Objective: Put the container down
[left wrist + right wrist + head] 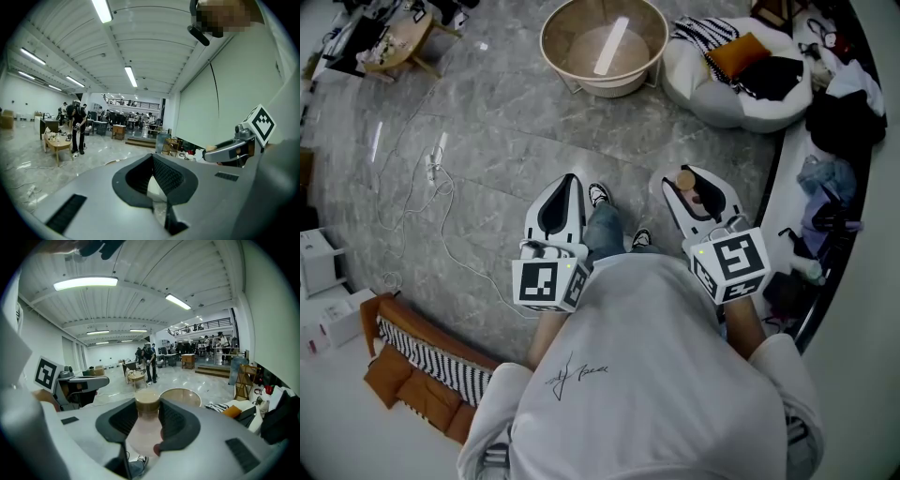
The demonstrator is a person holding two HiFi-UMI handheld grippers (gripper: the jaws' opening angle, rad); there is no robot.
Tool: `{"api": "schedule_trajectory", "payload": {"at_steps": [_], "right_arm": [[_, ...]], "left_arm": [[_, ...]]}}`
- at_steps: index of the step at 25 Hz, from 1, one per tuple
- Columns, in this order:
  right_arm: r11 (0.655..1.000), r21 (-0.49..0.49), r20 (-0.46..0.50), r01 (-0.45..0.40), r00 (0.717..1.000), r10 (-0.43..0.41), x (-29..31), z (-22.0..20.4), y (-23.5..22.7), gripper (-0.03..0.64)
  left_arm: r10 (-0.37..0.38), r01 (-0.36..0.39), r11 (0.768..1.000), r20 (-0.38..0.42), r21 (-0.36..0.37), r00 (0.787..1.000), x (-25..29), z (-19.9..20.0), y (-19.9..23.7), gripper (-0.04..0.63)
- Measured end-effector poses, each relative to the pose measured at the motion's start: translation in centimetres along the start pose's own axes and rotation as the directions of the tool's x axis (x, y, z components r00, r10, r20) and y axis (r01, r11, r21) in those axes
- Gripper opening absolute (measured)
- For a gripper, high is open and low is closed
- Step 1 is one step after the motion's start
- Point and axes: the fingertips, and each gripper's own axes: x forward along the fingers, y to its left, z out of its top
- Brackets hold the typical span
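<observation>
My right gripper (pixel 687 180) is shut on a clear container (pixel 697 200) with a tan lid, held at chest height above the grey marble floor. In the right gripper view the container (pixel 145 427) stands upright between the black pads (pixel 174 419), its lid poking above them. My left gripper (pixel 571 182) hangs level with it to the left, its jaws together and nothing between them. In the left gripper view the left gripper (pixel 153 160) shows only its dark pads, and the right gripper (pixel 229 151) appears at the right.
A large round beige basin (pixel 603 42) stands on the floor ahead, with a white cushion (pixel 727 94) piled with clothes beside it. A power strip (pixel 434 169) and its cable lie to the left. Orange and striped cushions (pixel 417 361) lie at the lower left. A cluttered dark ledge (pixel 787 202) runs along the right.
</observation>
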Motion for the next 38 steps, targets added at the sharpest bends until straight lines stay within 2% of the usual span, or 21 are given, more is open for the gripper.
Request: {"api": "schedule_trajectory", "payload": {"at_steps": [12,25,38], "right_arm": [[1.0,0.006,-0.033,0.014,0.999,-0.014,9.4,5.0,-2.1,0.146],[0.999,0.016,-0.001,0.045,0.999,-0.045,17.8,10.7,-1.6,0.146],[0.998,0.001,-0.001,0.056,0.998,-0.056,22.0,13.4,-3.6,0.146]], "left_arm": [[-0.023,0.023,1.0,0.0,-0.011,1.0,7.4,3.8,7.6,0.017],[-0.082,0.082,0.997,0.021,-0.001,0.996,12.1,7.0,15.8,0.017],[-0.11,0.11,0.994,0.011,-0.022,0.994,15.7,8.1,18.4,0.017]]}}
